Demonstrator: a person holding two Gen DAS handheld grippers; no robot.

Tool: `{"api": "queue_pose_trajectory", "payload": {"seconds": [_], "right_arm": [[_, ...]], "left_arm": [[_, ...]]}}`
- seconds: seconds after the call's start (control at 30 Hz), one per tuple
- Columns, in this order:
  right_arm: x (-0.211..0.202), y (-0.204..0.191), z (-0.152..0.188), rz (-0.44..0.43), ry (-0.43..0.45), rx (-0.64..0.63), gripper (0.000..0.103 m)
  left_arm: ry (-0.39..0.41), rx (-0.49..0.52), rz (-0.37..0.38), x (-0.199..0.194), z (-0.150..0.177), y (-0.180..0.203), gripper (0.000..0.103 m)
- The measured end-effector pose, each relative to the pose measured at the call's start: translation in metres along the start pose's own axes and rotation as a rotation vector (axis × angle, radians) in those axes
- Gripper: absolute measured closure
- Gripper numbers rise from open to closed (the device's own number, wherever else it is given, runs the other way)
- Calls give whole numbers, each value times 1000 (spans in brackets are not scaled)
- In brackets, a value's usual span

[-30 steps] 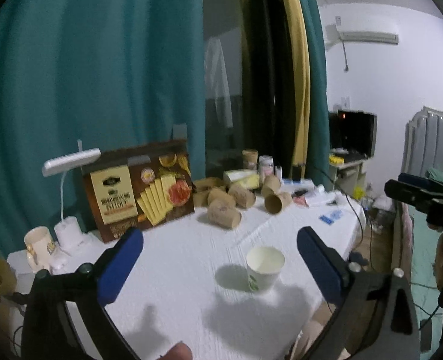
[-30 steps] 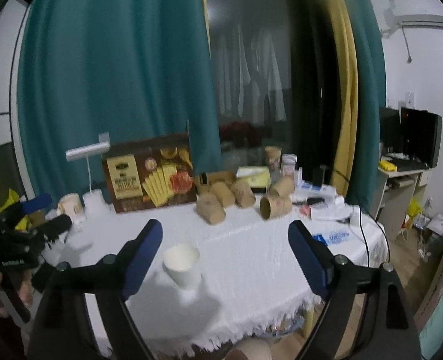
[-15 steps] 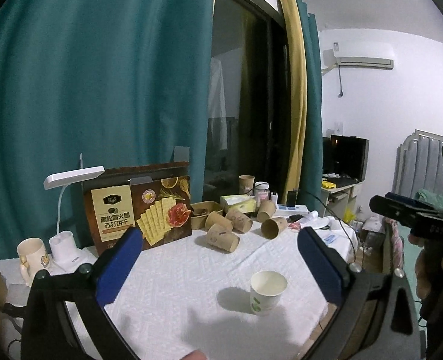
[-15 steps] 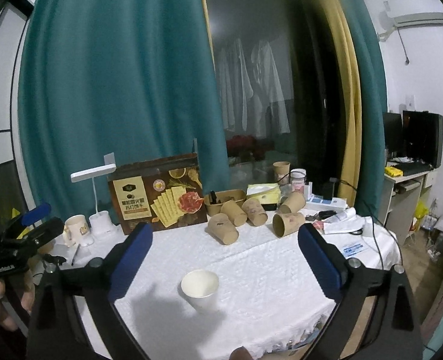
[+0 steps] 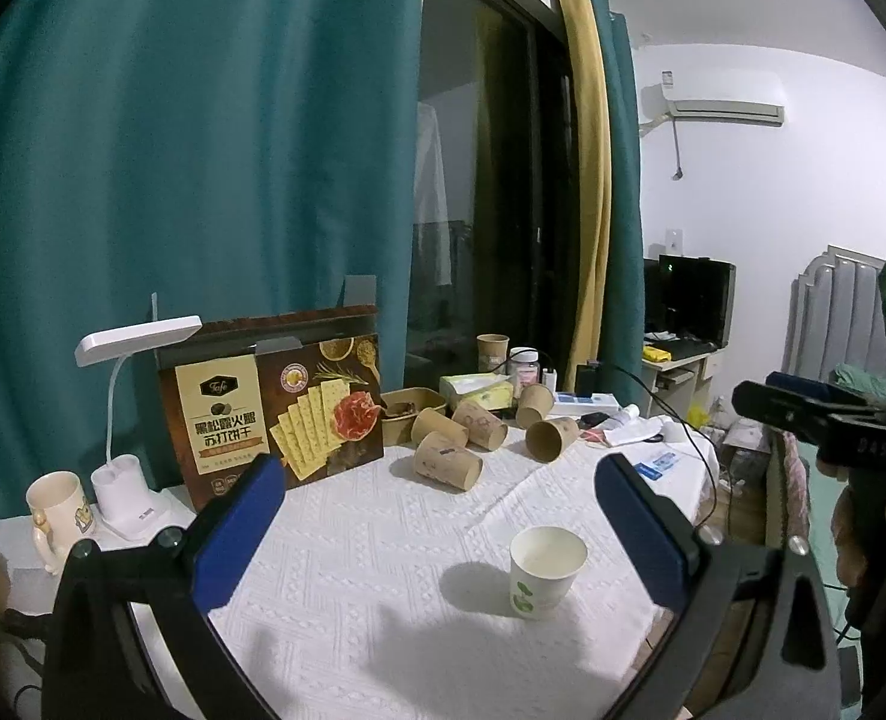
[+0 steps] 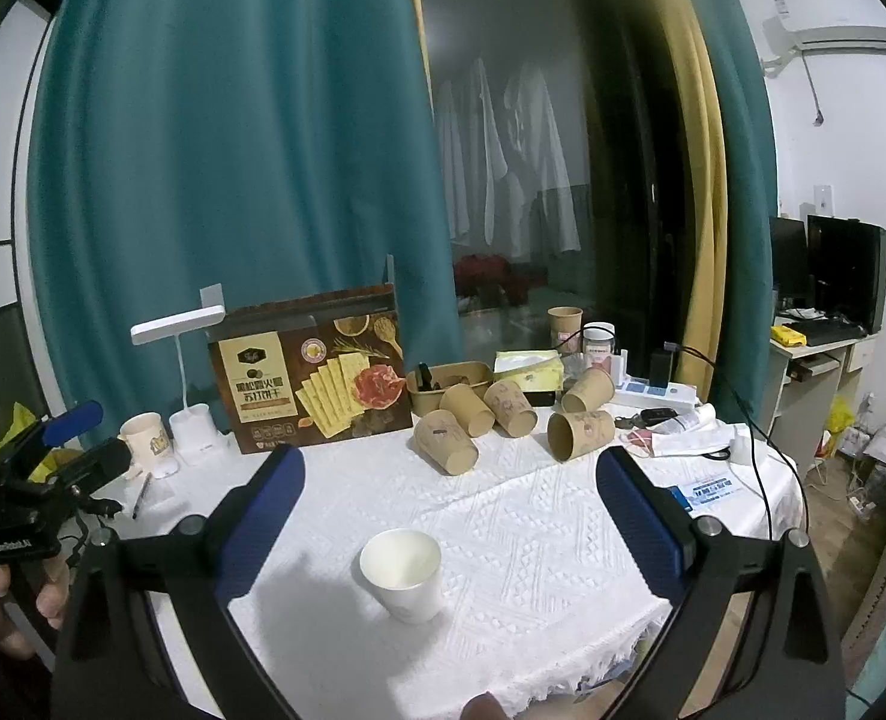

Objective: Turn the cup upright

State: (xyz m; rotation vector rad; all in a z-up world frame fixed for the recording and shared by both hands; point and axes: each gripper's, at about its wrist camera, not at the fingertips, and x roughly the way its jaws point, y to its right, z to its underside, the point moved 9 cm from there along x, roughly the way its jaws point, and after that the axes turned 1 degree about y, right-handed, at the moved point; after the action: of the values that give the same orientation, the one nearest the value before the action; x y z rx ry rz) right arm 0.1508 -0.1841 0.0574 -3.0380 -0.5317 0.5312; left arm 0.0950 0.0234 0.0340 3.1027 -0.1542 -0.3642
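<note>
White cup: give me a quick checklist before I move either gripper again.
1. White cup upright, mouth up: ok.
2. Cup free of both grippers: ok; nothing touches it.
3. Right gripper open: ok; jaws have just been opening, nothing pressed between them.
4. Left gripper open: ok, holding nothing.
5. Cup clear of the table edge: ok, though it stands in the near part.
6. Brown cups at the back upright: not ok, several lie on their sides.
</note>
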Motion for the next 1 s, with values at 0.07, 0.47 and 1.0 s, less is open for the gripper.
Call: {"api": "queue_pose_trajectory", "payload": {"seconds": [0.07, 0.47, 1.0], "right_arm": [[1, 1, 1, 1, -2, 2, 6], [-2, 5, 4, -1, -3, 10, 6], [-2, 6, 5, -1, -5, 10, 6]], "left_arm": [[0, 0, 0, 0, 0, 0, 0], [10, -9, -9, 2, -5, -6, 0], [12, -2, -5, 0, -4, -2, 0]]}}
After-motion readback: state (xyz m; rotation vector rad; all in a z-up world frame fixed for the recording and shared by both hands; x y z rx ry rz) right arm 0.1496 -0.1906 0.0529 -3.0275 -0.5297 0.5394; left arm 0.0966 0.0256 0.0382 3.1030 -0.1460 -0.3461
